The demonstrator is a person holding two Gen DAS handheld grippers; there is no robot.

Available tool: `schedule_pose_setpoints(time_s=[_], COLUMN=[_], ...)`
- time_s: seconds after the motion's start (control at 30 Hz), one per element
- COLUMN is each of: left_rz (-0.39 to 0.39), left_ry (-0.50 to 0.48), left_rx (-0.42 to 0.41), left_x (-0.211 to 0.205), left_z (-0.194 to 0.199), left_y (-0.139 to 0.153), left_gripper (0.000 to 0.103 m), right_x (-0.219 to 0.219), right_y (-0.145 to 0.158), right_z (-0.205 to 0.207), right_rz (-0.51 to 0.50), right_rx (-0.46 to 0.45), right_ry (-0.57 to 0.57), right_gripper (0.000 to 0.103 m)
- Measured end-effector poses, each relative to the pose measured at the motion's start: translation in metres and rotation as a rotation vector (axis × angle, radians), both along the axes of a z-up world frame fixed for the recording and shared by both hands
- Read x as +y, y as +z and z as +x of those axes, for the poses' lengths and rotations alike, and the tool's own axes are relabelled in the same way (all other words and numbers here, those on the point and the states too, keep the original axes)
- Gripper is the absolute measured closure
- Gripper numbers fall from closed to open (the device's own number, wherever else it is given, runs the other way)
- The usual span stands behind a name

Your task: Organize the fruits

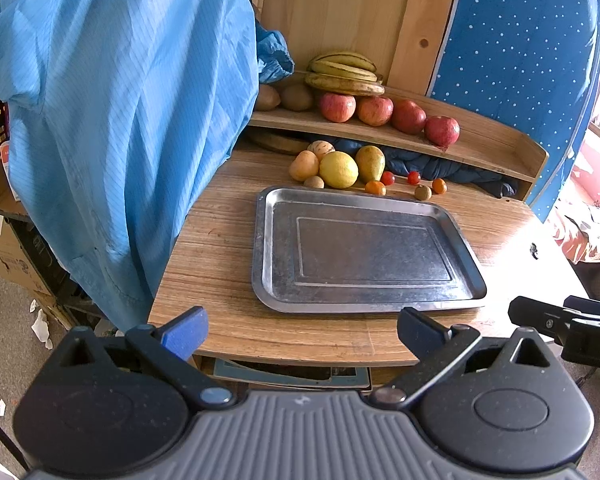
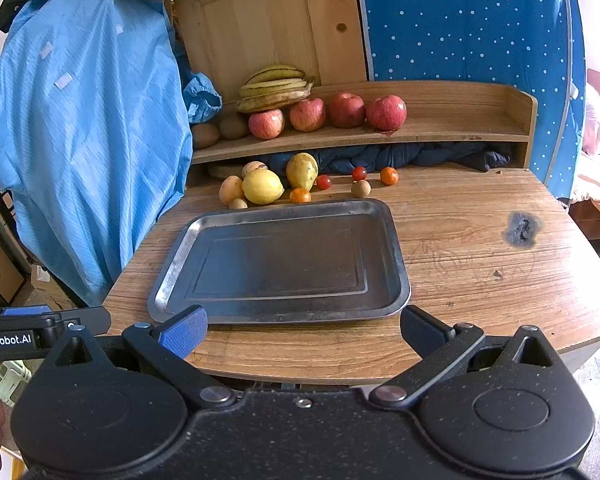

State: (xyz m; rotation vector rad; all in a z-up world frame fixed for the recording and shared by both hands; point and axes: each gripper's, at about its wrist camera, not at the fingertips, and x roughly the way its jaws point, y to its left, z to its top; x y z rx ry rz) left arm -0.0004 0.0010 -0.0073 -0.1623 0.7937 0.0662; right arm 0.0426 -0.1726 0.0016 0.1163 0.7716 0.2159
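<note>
An empty steel tray (image 1: pixel 364 300) (image 2: pixel 384 304) lies in the middle of the wooden table. Behind it sit a yellow lemon (image 1: pixel 338 169) (image 2: pixel 262 186), a green-yellow pear (image 1: pixel 370 163) (image 2: pixel 301 171), potatoes (image 1: pixel 303 165) (image 2: pixel 231 189), small oranges (image 1: pixel 375 187) (image 2: pixel 300 195) and cherry tomatoes (image 1: pixel 387 178) (image 2: pixel 323 181). Red apples (image 1: pixel 337 107) (image 2: pixel 346 110) and bananas (image 1: pixel 343 73) (image 2: pixel 277 86) rest on a low wooden shelf. My left gripper (image 1: pixel 302 330) and right gripper (image 2: pixel 303 326) both hover open at the table's near edge, holding nothing.
A blue garment (image 1: pixel 112 120) (image 2: pixel 84 128) hangs over the table's left side. A dark cloth (image 2: pixel 400 156) is stuffed under the shelf (image 2: pixel 460 132). A burn mark (image 2: pixel 522 230) shows on the right of the tabletop. Cardboard boxes (image 1: pixel 4 252) stand on the floor at left.
</note>
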Motion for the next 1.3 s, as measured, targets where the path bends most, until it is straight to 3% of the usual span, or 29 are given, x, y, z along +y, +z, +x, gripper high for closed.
schedule_pose_setpoints(time_s=[1.3], left_rz=[-0.004], left_ry=[0.012], left_rx=[0.050], left_x=[-0.006], left_z=[0.010], left_y=[-0.008], left_gripper=[0.001], right_x=[-0.005], right_y=[-0.009], right_z=[0.010], right_rz=[0.012], right_rx=[0.036], right_ry=[-0.003], right_gripper=[0.001])
